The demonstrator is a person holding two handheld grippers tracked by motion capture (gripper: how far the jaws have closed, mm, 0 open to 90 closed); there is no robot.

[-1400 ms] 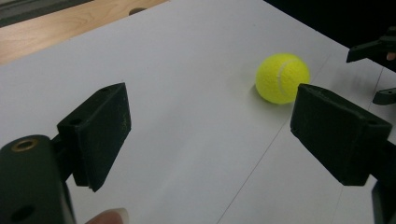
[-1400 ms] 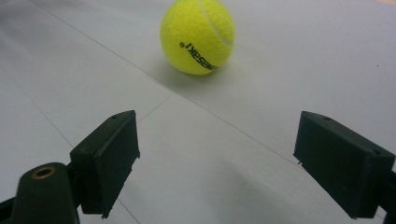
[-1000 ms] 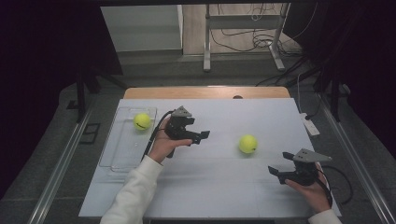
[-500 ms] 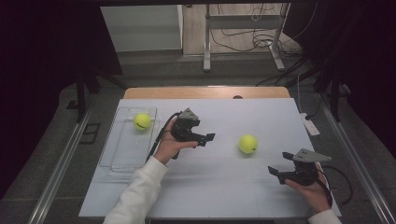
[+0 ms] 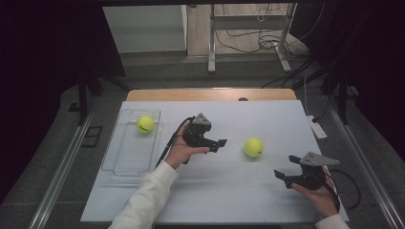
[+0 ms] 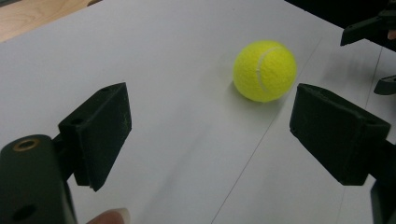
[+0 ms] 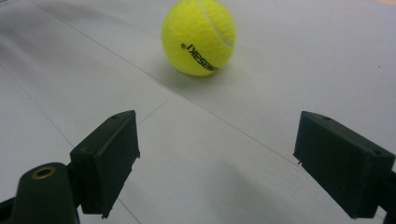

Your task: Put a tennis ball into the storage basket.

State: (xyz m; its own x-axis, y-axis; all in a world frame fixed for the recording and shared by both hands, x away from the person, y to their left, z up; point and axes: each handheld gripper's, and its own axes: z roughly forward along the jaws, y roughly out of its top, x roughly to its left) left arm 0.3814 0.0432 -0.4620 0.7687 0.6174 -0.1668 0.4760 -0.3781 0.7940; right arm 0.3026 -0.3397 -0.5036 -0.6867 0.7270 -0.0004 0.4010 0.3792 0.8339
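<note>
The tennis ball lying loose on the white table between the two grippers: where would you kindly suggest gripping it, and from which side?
Grip the tennis ball across its widest middle, probably with the left gripper, coming in low from the ball's left. Its jaws stand wide apart and already point at it; the ball is round, with bare table all around it.

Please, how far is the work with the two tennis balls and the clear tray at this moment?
Apparently done: one tennis ball lies in the clear tray. In hand: the left gripper, jaws open, points at the second tennis ball on the white table, not touching it. The right gripper is open and empty. Probably left: grasping that ball and moving it to the tray.
</note>
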